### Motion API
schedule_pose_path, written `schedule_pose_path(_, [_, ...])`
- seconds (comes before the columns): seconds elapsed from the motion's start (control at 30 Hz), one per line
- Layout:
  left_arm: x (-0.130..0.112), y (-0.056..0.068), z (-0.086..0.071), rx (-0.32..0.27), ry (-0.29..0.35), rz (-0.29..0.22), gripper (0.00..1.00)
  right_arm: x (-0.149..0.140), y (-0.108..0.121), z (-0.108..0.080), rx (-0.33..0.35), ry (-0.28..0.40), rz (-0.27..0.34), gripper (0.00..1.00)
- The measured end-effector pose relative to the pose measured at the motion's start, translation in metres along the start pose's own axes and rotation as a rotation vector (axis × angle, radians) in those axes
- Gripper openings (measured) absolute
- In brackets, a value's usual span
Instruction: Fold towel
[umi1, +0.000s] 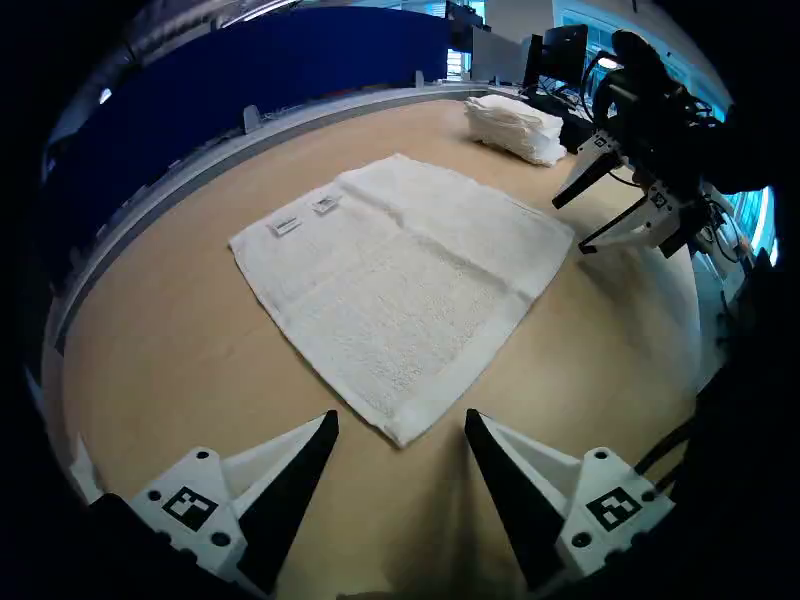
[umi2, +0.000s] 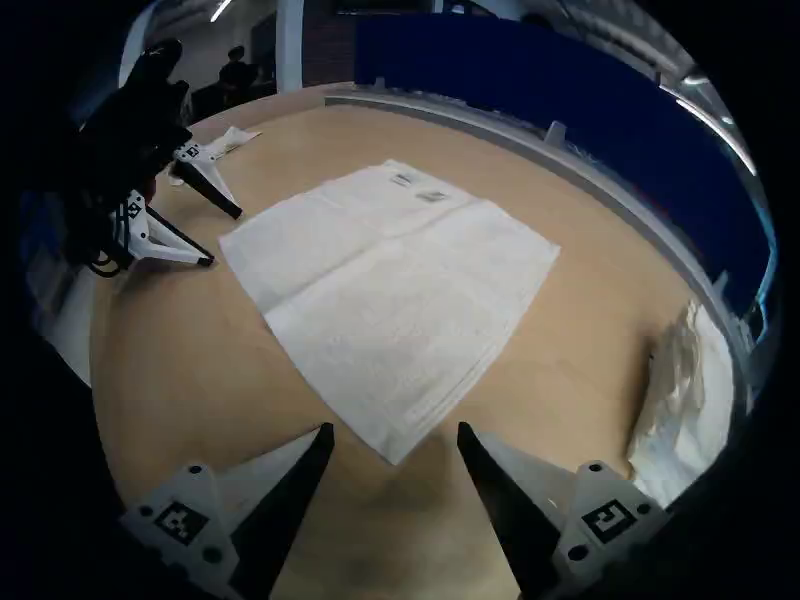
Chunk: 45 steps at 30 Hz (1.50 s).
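A white towel (umi1: 400, 270) lies spread flat on the wooden table (umi1: 170, 340), with two small labels (umi1: 300, 215) at its far edge. My left gripper (umi1: 400, 418) stands open just above the towel's near corner, nothing between its fingers. Across the towel, my right gripper (umi1: 568, 227) hovers open beside the opposite corner. In the right gripper view the towel (umi2: 400, 290) points one corner at the open right gripper (umi2: 395, 428). The left gripper (umi2: 224, 238) shows open at the towel's far left corner, held by a dark-sleeved hand.
A stack of folded white towels (umi1: 515, 125) sits at the table's far end, also at the right edge (umi2: 680, 400) of the right gripper view. A blue partition (umi1: 250, 70) lines the table's back edge. A small white cloth (umi2: 225, 140) lies beyond the left gripper.
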<state>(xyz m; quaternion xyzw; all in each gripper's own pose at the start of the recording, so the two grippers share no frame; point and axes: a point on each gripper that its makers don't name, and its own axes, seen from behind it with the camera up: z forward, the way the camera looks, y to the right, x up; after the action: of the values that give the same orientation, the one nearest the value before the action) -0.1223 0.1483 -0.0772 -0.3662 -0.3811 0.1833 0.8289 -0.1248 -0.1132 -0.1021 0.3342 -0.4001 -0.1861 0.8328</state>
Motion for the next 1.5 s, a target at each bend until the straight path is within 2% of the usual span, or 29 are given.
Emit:
schedule_pose_path(0.27, [-0.004,0.003,0.003,-0.001,-0.008,-0.024,0.82,-0.007,-0.003,0.003,0.007,-0.014,0.010,0.84])
schedule_pose_path(0.4, [-0.004,0.004,0.003,-0.003,-0.010,-0.018,0.77,-0.008,-0.008,0.004,0.021,-0.017,0.017,0.71])
schedule_pose_path(0.7, [-0.004,0.008,0.002,-0.009,-0.014,-0.009,0.64,-0.009,-0.013,0.004,0.018,-0.013,0.064,0.56])
schedule_pose_path(0.9, [-0.004,0.005,0.003,-0.008,-0.019,-0.015,0.54,-0.010,-0.011,0.002,0.005,-0.015,0.080,0.48])
schedule_pose_path(1.17, [-0.004,0.002,0.003,-0.006,-0.028,-0.014,0.47,-0.010,-0.011,0.002,-0.001,-0.024,0.083,0.37])
schedule_pose_path(1.3, [-0.005,-0.001,0.003,0.001,-0.032,-0.015,0.34,-0.010,-0.011,0.001,-0.006,-0.025,0.091,0.28])
schedule_pose_path(1.5, [-0.005,-0.003,0.003,0.008,-0.039,-0.012,0.23,-0.011,-0.009,0.000,-0.016,-0.029,0.101,0.20])
